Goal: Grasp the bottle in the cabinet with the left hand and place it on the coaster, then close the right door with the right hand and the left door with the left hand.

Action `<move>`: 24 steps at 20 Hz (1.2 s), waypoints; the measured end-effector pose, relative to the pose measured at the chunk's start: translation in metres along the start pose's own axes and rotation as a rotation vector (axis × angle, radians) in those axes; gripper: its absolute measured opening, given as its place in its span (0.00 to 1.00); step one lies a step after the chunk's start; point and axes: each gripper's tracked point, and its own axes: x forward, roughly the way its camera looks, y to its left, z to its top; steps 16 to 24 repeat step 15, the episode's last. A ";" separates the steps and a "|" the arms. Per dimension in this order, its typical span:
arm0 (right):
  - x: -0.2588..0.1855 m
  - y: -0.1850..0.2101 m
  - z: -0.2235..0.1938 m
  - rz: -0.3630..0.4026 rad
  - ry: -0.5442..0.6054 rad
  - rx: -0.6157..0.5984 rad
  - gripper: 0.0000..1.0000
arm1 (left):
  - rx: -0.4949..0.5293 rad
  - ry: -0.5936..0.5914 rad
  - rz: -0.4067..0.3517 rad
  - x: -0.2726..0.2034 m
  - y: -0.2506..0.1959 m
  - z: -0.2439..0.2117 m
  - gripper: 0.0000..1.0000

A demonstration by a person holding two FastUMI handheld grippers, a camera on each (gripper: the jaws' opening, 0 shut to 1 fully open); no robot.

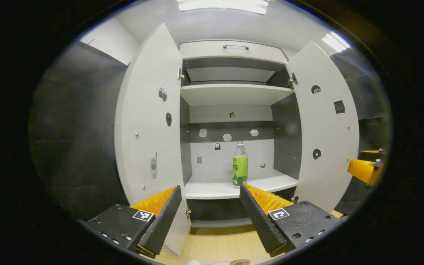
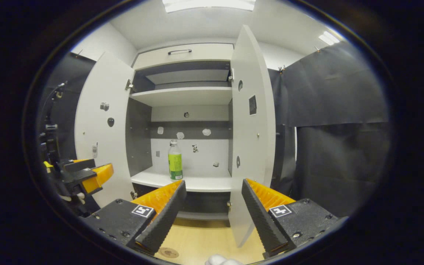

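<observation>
Left gripper view faces the cabinet (image 1: 230, 129) head on, with both doors swung wide: the left door (image 1: 147, 121) and the right door (image 1: 326, 125). The bottle (image 1: 240, 165) stands upright on the lower shelf (image 1: 212, 187), right of centre and near the front edge. The coaster (image 2: 168, 252) lies on the wooden table (image 2: 197, 239) in front of the cabinet, bare. The left gripper (image 1: 210, 191) hangs in front of the shelf with jaws wide and nothing between them. In the right gripper view, the right gripper (image 2: 214, 186) is also wide and empty, near the edge of the right door.

Judgement: the bottle remains to be taken. For a sound grasp, shift the left gripper right until the bottle sits centred between the fingers, advance level, and close on the labelled body, not the narrow neck. Keep the bottle upright and clear of both doors on withdrawal.

Count:
- 1 cabinet
- 2 doors, both open
- 2 grippers
- 1 bottle
- 1 coaster
</observation>
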 end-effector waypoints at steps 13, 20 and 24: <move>-0.003 -0.009 0.013 -0.079 0.038 -0.044 0.99 | -0.003 -0.061 -0.049 0.217 -0.077 0.013 0.97; -0.002 -0.010 0.015 -0.084 0.036 -0.054 0.99 | 0.000 -0.035 -0.051 0.244 -0.090 0.000 1.00; -0.002 -0.010 0.015 -0.084 0.036 -0.054 0.99 | 0.000 -0.035 -0.051 0.244 -0.090 0.000 1.00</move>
